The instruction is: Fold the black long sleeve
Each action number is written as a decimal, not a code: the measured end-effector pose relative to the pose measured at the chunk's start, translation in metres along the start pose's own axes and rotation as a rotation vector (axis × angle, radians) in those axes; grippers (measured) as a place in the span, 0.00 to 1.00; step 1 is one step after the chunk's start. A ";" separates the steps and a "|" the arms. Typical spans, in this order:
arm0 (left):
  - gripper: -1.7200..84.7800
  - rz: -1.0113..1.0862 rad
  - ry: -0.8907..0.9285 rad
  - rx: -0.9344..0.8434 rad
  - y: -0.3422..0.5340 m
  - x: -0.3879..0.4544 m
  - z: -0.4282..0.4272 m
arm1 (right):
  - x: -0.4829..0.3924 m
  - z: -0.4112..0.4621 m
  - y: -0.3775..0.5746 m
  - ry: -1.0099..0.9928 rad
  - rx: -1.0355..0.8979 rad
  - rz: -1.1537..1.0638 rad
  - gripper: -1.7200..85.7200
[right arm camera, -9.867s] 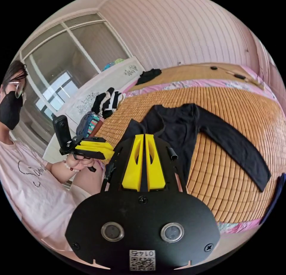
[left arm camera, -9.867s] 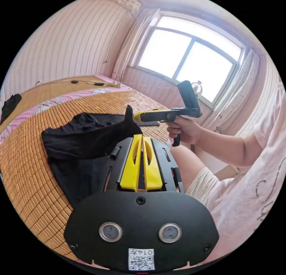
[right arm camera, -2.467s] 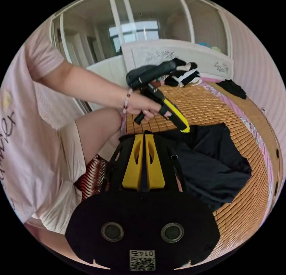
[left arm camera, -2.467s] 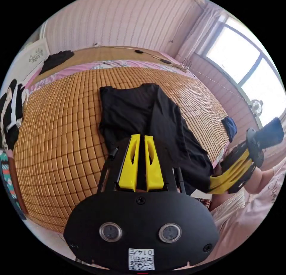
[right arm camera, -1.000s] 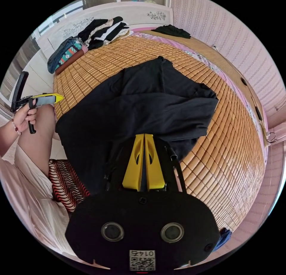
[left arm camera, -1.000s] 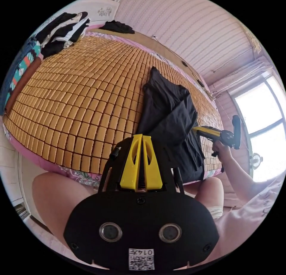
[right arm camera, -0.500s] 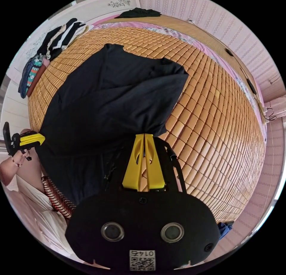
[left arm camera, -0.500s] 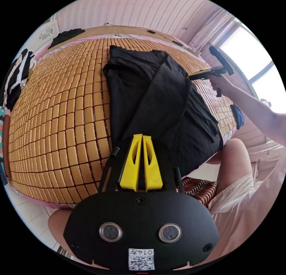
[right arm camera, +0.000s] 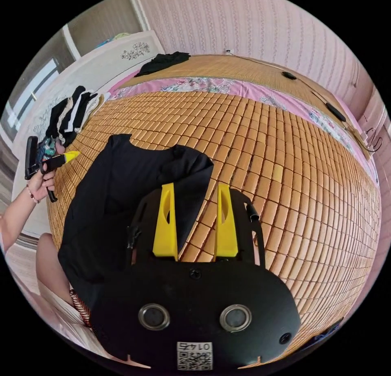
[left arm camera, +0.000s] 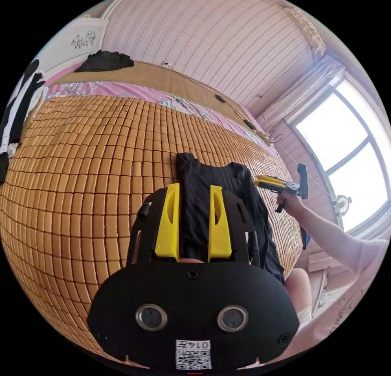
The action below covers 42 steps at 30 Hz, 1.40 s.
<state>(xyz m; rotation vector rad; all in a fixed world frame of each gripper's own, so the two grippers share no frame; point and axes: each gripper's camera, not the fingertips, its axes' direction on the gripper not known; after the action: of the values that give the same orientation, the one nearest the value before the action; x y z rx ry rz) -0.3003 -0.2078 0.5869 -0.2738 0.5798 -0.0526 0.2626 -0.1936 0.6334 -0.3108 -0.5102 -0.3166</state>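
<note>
Both claws stand wide open and grip nothing: the left claw [left arm camera: 194, 225] hangs over the black shirt [left arm camera: 228, 196], cloth showing between its jaws, and the right claw [right arm camera: 195, 225] is at the shirt's edge with bamboo mat [right arm camera: 285, 155] in its gap. On the mat the shirt lies partly folded near the bed's near edge, its lower part hidden behind the claw bodies. Beyond the shirt are a dark garment [right arm camera: 163, 61] by the wall and a pile of clothes [right arm camera: 71, 111] at the headboard; the sticker codes are too small to read.
</note>
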 end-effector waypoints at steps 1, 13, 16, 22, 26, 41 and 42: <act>0.15 -0.022 -0.017 -0.028 -0.010 -0.006 0.014 | 0.008 0.003 -0.003 -0.001 -0.005 0.010 0.18; 0.01 0.027 -0.083 -0.063 -0.060 -0.003 0.052 | 0.060 -0.022 -0.017 -0.245 -0.003 0.045 0.04; 0.01 0.104 -0.106 0.058 -0.065 0.014 0.025 | 0.064 -0.059 -0.014 -0.227 0.102 0.048 0.03; 0.01 0.257 0.031 0.151 -0.021 0.042 -0.047 | 0.038 -0.132 0.058 -0.308 0.218 -0.101 0.03; 0.01 0.267 0.148 0.124 0.048 0.043 -0.087 | -0.008 -0.168 0.141 -0.369 0.214 -0.179 0.03; 0.01 0.266 0.046 -0.271 0.252 0.075 -0.076 | -0.164 -0.120 0.262 -0.176 -0.137 -0.291 0.03; 0.01 0.295 0.034 -0.269 0.254 0.081 -0.079 | -0.167 -0.122 0.264 -0.173 -0.127 -0.296 0.03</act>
<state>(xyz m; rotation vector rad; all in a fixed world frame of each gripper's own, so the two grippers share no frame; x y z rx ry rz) -0.2826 0.0071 0.4115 -0.4463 0.6563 0.3085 0.2741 0.0366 0.3901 -0.3885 -0.7101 -0.6144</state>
